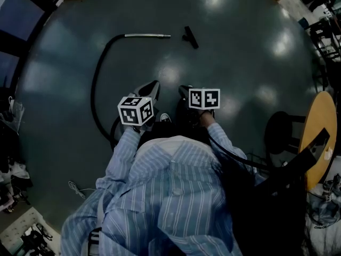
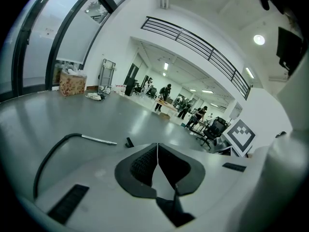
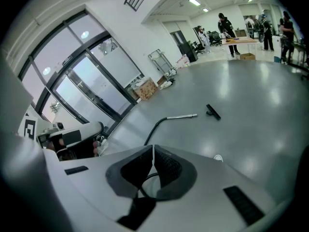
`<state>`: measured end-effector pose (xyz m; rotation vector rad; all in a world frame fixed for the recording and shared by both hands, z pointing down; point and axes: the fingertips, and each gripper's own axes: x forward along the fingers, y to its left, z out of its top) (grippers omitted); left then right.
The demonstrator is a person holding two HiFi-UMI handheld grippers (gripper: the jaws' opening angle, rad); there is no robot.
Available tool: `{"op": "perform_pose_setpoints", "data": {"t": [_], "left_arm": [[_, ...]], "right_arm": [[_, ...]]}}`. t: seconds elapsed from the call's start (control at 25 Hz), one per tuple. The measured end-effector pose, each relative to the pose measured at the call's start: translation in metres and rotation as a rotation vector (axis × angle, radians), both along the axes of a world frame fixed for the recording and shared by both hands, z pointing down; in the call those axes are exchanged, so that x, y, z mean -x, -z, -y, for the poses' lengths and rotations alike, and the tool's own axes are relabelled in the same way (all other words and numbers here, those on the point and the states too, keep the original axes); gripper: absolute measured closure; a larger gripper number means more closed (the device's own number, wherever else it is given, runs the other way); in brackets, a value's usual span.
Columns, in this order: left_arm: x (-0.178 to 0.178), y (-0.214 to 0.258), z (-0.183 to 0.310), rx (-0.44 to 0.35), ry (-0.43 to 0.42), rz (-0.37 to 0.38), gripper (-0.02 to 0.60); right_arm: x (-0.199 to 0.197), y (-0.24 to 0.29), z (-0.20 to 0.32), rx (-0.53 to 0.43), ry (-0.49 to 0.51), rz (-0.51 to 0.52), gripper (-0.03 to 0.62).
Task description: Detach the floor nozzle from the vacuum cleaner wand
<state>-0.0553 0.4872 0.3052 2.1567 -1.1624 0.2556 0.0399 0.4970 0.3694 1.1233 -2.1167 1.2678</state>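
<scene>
**Floor nozzle and wand lying apart on the floor, both grippers closed on nothing**

Floor nozzle (image 1: 190, 37): lying on the glossy grey floor (image 1: 240, 47), well ahead of both grippers, just past the open end of the wand (image 1: 147, 36) and not touching it; appearing already detached. Looking like a small black T-shaped piece of hard plastic; probably handling as light and rigid, and skating easily on the smooth floor. Best taken at the short neck, across its narrow width, rather than at the wide foot

Wand: lying flat, looking like a bare metal tube; likely handling as stiff and slippery under the pads, so calling for a firm hold near its free end. Trailing a black hose (image 1: 98, 79) that is curving back toward the person; likely soft, dragging and twisting the tube when lifted

Left gripper (image 2: 157, 146): hovering low in front of the striped shirt (image 1: 170, 185), pressing its pads together with nothing between

Right gripper (image 3: 153, 148): hanging just beside the left, likewise meeting tip to tip and pinching nothing; showing a dark cord (image 3: 145, 179) through the gap behind the tips, seemingly not caught
</scene>
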Motion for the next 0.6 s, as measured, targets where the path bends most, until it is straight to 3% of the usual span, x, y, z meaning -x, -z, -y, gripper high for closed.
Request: {"op": "perform_pose_setpoints", "data": {"t": [0.28,0.6], "left_arm": [[-0.007,0.005,0.007,-0.006,0.002,-0.005,0.569],[0.007,0.006,0.016,-0.007,0.027,-0.019,0.568]], "right_arm": [[-0.009,0.006,0.007,-0.002,-0.003,-0.004,0.576],[0.0,0.01,0.015,-0.012,0.004,-0.004,0.575]]}}
